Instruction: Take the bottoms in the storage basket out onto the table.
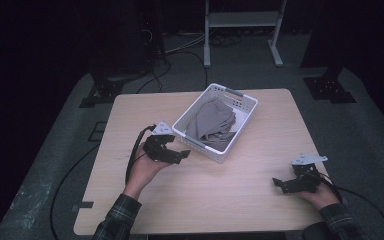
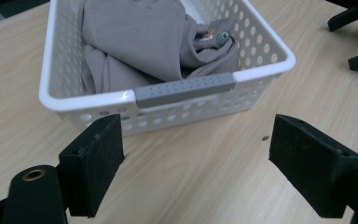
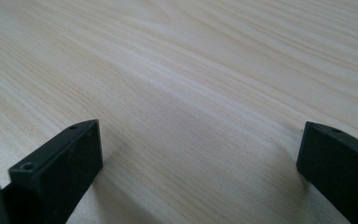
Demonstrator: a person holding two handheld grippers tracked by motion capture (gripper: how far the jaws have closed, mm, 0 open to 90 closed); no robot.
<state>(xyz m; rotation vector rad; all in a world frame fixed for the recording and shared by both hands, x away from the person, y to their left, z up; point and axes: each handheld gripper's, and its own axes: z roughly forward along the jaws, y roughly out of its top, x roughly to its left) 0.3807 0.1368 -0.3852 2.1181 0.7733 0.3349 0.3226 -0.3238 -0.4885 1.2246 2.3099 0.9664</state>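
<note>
**Grey cloth sitting in the basket, both tools empty**

So the white basket [image 1: 219, 122] sits a bit past the middle of the wooden surface [image 1: 240, 200], turned at an angle. The grey cloth [image 1: 214, 122] is bunched up inside it, fully within the walls. In the left tool's view you can see a small green tag or patch [image 2: 223, 37] poking out of the folds near the far right corner, too small to make out properly.

The left tool [image 1: 176, 152] hovers just beside the basket's near end, facing the grey handle strip [image 2: 185, 88] on the rim. Its jaws stand wide with nothing between them, just bare wood underneath.

The right tool [image 1: 280, 184] is well apart from the basket, down at the near right corner of the surface. Jaws wide there too, nothing held, only wood grain between them.
</note>
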